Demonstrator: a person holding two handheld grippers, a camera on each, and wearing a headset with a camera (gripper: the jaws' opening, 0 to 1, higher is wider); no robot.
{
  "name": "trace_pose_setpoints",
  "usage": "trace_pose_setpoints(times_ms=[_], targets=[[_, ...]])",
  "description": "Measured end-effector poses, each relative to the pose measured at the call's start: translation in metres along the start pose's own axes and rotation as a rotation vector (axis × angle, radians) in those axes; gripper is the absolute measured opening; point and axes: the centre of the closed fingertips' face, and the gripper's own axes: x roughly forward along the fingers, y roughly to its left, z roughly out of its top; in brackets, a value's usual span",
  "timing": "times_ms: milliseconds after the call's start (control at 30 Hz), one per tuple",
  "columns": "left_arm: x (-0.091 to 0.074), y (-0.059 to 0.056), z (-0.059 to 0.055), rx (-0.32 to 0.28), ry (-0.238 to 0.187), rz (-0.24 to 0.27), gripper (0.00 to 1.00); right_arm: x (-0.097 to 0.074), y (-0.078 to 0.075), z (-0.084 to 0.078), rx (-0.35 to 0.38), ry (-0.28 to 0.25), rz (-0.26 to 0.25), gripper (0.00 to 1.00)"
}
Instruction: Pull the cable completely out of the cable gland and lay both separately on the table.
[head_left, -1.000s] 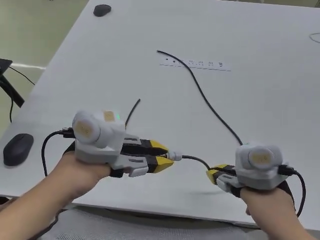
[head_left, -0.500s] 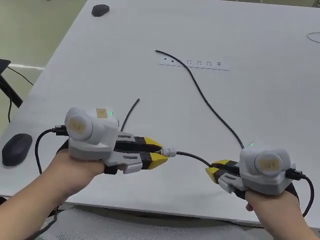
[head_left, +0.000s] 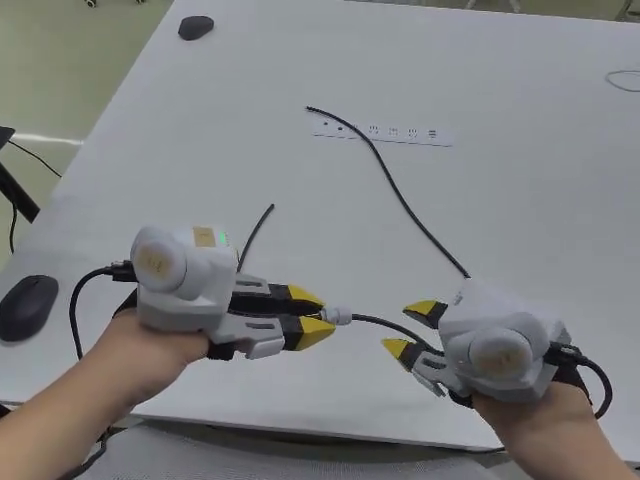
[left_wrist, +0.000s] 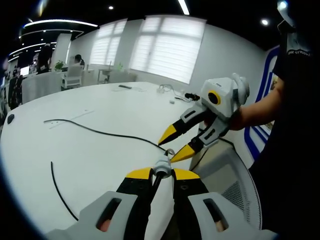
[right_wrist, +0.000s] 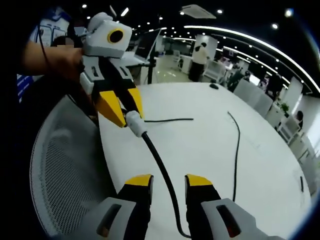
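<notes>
My left gripper (head_left: 318, 314) is shut on the white cable gland (head_left: 339, 316), held just above the table's near edge. The black cable (head_left: 400, 195) leaves the gland, runs between the spread jaws of my right gripper (head_left: 411, 327), then trails across the table to the far middle. In the left gripper view the gland (left_wrist: 161, 167) sits between my yellow tips (left_wrist: 163, 174), and the right gripper (left_wrist: 174, 145) stands open beyond it. In the right gripper view the cable (right_wrist: 159, 162) passes between my open jaws (right_wrist: 168, 181) without being pinched, up to the gland (right_wrist: 134, 120).
A short loose black cable piece (head_left: 260, 228) lies left of centre. A white power strip (head_left: 380, 131) lies at the far middle. One dark mouse (head_left: 25, 305) sits at the left edge, another (head_left: 196, 27) at the far corner. A mesh chair (right_wrist: 70, 170) is below the table edge.
My right gripper has opened and let go of the cable it was shut on. The left gripper still holds the gland in about the same spot.
</notes>
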Motion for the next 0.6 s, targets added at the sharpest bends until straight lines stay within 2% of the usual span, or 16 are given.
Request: trace_pose_setpoints(times_ms=[300,600], targets=[[0.001,0.001,0.0,0.014,0.008,-0.001,0.15,0.005,0.006,0.025,-0.086,-0.03,0.025,0.18],[0.003,0.002,0.0,0.014,0.016,-0.005,0.15,0.008,0.013,0.035,-0.15,-0.038,0.047,0.13]])
